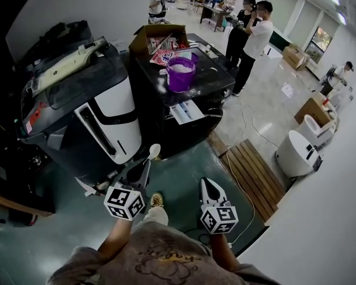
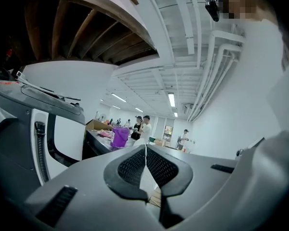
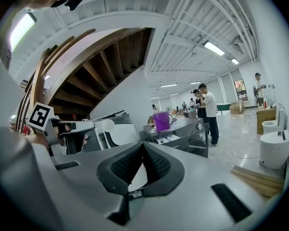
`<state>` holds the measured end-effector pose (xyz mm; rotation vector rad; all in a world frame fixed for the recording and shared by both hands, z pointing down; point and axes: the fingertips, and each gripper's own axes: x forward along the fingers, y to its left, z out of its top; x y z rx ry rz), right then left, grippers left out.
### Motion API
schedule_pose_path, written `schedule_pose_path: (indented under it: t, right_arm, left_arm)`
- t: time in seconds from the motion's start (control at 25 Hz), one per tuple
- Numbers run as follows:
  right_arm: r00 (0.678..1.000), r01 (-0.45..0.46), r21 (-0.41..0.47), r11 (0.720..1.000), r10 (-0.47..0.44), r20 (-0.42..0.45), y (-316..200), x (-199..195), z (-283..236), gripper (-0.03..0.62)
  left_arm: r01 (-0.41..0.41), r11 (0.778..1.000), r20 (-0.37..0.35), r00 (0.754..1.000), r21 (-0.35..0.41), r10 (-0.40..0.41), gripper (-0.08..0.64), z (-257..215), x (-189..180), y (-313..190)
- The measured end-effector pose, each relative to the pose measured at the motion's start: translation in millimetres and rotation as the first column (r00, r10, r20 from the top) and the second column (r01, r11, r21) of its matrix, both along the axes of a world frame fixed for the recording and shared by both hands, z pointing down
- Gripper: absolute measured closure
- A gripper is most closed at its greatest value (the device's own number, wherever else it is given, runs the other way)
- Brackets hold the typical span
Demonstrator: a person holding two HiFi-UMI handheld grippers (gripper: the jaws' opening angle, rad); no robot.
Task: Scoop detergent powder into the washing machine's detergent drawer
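Observation:
A purple bucket (image 1: 181, 75) of white powder stands on top of a black washing machine (image 1: 184, 108); it also shows far off as the bucket (image 2: 119, 136) and the bucket (image 3: 161, 121). My left gripper (image 1: 145, 165) is shut on the handle of a white spoon (image 1: 154, 152), whose bowl points toward the machines. In the left gripper view the left gripper (image 2: 145, 148) has its jaws pressed on the thin white handle. The right gripper (image 1: 205, 184) hangs beside it, low over the green floor. Its jaws meet with nothing between them, as the right gripper (image 3: 143, 146) shows. I cannot make out the detergent drawer.
A second black machine with a white panel (image 1: 110, 120) stands to the left. Behind the bucket sits a cardboard box (image 1: 157, 37). Two people (image 1: 253, 34) stand beyond. A wooden pallet (image 1: 255, 174) and a white round appliance (image 1: 298, 153) lie to the right.

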<state>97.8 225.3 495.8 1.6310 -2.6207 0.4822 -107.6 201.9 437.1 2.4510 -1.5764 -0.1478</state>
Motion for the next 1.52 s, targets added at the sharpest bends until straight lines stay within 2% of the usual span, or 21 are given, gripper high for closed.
schedule_pose_path:
  t: [0.68,1.0,1.52]
  right_arm:
    - [1.000,-0.006,-0.035,0.999,0.006,0.001,-167,-27,-1,0.591]
    - [0.998,-0.044,-0.040,0.998,0.046,0.034,-239,-38,-7,0.591]
    - [0.997,-0.080,-0.030,0.996,0.080,-0.002,-297,-48,-6,0.591]
  left_arm:
    - [-0.032,0.999,-0.013,0.999,-0.013,0.032,0.537,-8,-21,-174]
    - [-0.053,0.999,-0.005,0.999,-0.009,0.053,0.537,-12,-32,-246]
    - [-0.100,0.995,-0.022,0.995,-0.001,0.100,0.537,-15,-45,-315]
